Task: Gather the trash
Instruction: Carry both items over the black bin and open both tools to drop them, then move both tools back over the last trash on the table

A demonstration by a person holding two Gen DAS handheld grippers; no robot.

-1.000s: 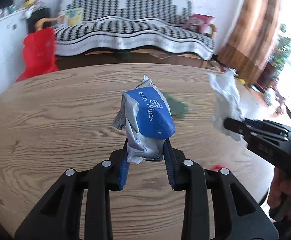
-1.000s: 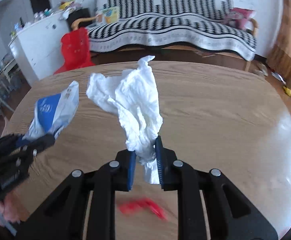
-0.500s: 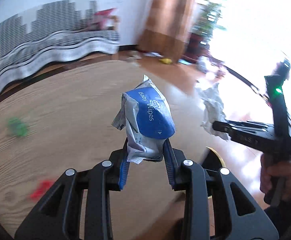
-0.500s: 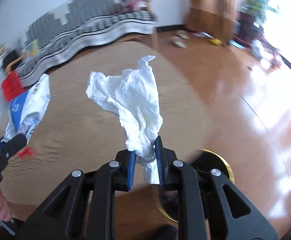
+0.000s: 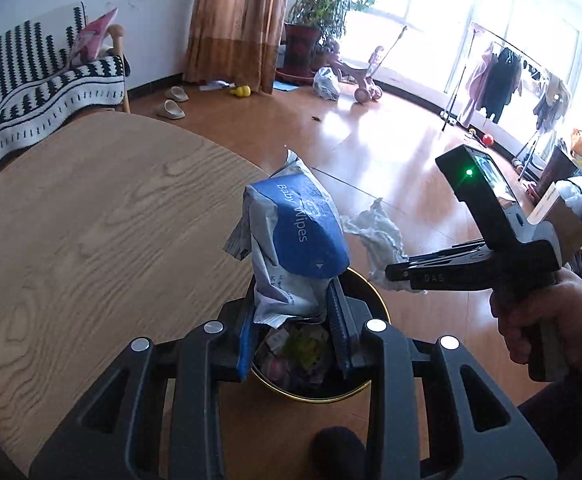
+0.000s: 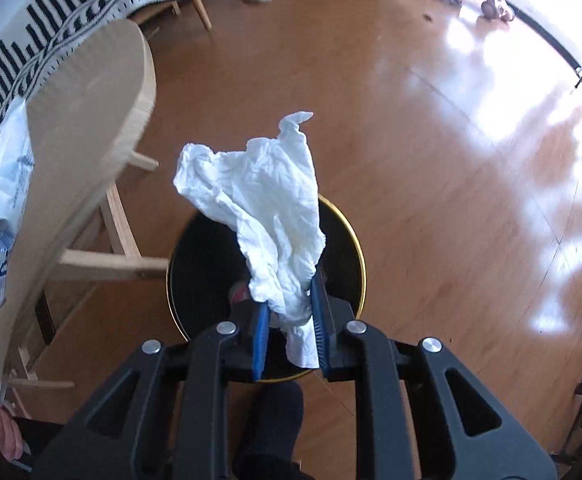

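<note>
My left gripper (image 5: 293, 312) is shut on a blue and white baby wipes packet (image 5: 291, 240), which stands up between its blue pads. It hangs over a black bin with a gold rim (image 5: 385, 312) on the floor, with trash inside. My right gripper (image 6: 289, 316) is shut on a crumpled white tissue (image 6: 267, 200), held right above the same bin (image 6: 361, 264). In the left wrist view the right gripper (image 5: 397, 276) and its tissue (image 5: 379, 236) hang just right of the packet, held by a hand (image 5: 547, 320).
The round wooden table (image 5: 91, 220) lies to the left, its edge right beside the bin; its legs (image 6: 119, 224) show in the right wrist view. A striped sofa (image 5: 23, 80), slippers (image 5: 173, 108), a plant, a clothes rack and shiny wooden floor (image 6: 451, 120) lie beyond.
Both grippers swung right, off the table, and tilted down over the bin on the floor. The packet and the tissue stayed gripped throughout.
</note>
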